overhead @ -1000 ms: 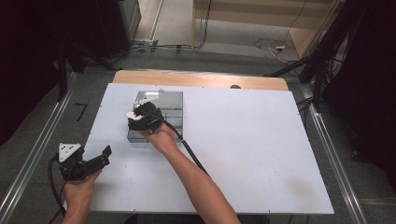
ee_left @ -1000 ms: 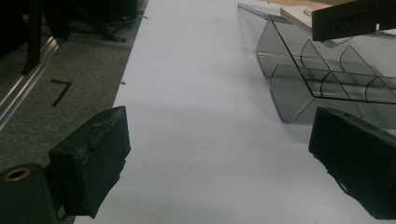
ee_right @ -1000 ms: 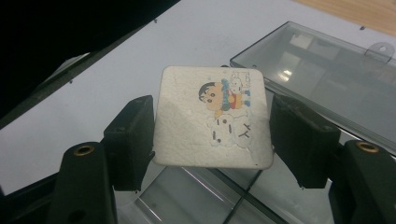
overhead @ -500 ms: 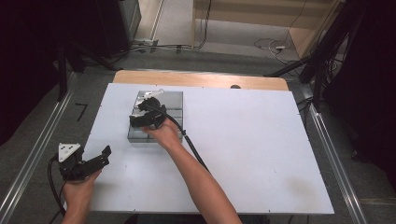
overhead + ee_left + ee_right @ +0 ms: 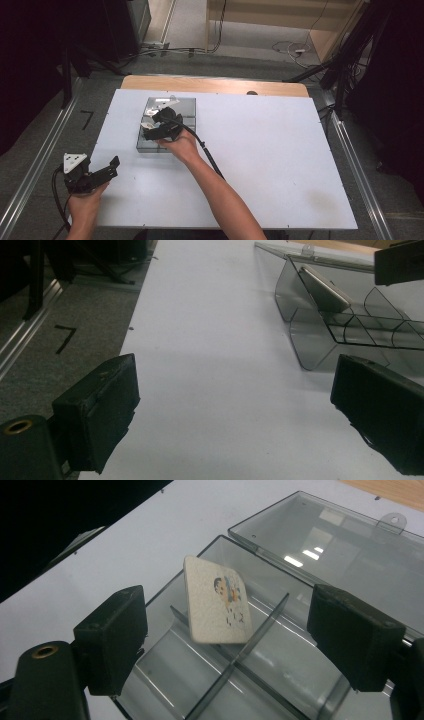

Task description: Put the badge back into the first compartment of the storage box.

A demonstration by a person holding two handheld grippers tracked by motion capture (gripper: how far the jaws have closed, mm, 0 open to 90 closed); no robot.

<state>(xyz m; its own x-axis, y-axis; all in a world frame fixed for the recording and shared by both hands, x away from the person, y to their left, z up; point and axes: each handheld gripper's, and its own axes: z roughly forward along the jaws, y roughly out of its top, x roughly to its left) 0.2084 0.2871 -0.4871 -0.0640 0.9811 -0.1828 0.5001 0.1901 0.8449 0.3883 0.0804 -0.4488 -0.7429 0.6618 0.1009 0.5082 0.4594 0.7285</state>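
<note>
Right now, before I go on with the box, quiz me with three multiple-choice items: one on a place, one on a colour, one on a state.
1. Where is the small white tile?
A. In a compartment of the clear box
B. On the bare table
C. Between the left hand-held gripper's pads

2. What colour are the pads of the right hand-held gripper?
A. White
B. Black
C. Orange

3. How does the box lid stand?
A. Shut
C. Open, lying flat behind the box
B. Taken off and held up

Answers: 1 A, the tile leans tilted inside the clear box, free of both pads. 2 B, both pads are black. 3 C, the lid lies flat behind the compartments.
</note>
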